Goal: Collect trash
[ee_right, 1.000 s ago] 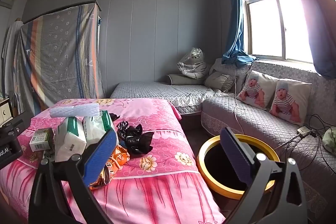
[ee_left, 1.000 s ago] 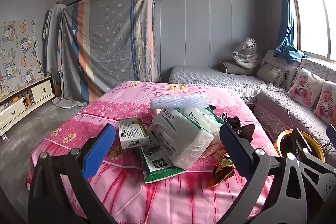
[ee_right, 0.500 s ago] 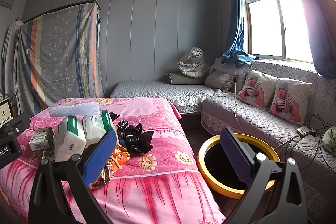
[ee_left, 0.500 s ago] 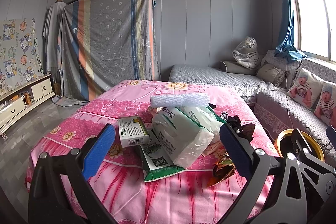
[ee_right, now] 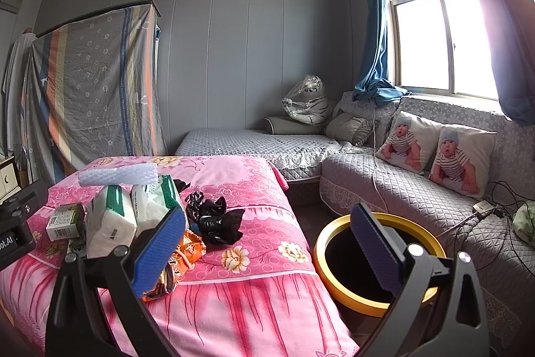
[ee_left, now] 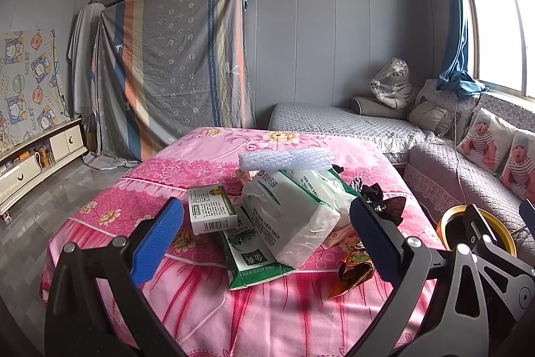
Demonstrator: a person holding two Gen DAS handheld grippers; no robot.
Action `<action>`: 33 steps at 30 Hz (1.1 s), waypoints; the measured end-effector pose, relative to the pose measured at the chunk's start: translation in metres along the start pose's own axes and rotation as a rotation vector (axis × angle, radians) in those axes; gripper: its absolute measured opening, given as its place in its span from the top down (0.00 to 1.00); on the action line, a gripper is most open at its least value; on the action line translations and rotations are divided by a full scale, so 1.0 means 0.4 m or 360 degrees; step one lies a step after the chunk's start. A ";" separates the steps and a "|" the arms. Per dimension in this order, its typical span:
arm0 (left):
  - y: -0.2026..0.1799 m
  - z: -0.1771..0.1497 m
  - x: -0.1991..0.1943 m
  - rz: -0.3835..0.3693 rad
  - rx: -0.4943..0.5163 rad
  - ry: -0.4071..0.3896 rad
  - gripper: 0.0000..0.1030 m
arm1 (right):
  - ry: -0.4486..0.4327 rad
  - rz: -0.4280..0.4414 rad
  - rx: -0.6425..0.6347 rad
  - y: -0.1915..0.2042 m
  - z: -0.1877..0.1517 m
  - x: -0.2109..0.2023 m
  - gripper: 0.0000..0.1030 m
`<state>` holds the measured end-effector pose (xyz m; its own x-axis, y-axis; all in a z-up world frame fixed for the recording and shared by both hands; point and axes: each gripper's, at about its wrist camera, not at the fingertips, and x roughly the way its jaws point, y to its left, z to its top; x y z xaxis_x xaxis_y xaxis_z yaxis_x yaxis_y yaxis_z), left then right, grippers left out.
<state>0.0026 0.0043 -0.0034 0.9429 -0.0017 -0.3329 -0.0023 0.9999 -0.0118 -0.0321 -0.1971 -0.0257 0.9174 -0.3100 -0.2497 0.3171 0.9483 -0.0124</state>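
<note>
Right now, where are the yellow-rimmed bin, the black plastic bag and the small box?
yellow-rimmed bin (ee_right: 337, 226): right wrist view, on its left rim.
black plastic bag (ee_right: 214, 219): right wrist view, on its crumpled middle.
small box (ee_left: 210, 212): left wrist view, on its printed top face.

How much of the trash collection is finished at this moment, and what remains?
Nothing looks done: both the left gripper and right gripper are open and empty. No item is in hand. Left on the pink floral tablecloth: the white bubble-wrap roll, small white-green carton, tissue packs, crumpled black plastic bag and orange foil wrapper. The yellow-rimmed black bin waits beside the table.
</note>
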 end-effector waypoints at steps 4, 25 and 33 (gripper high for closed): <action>0.000 0.000 0.000 0.0003 0.0002 -0.0003 0.07 | 0.0001 -0.0001 0.0000 0.000 0.004 0.000 0.07; -0.003 0.005 0.002 0.0000 0.0009 0.0001 0.07 | 0.0005 -0.0002 0.0003 0.000 0.002 0.005 0.07; -0.004 0.006 0.001 -0.0002 0.0008 0.0001 0.07 | 0.0007 -0.0003 0.0007 -0.007 0.009 0.008 0.07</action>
<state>0.0037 0.0029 -0.0014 0.9428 -0.0028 -0.3332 0.0003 1.0000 -0.0075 -0.0291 -0.2010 -0.0229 0.9157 -0.3114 -0.2541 0.3197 0.9475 -0.0088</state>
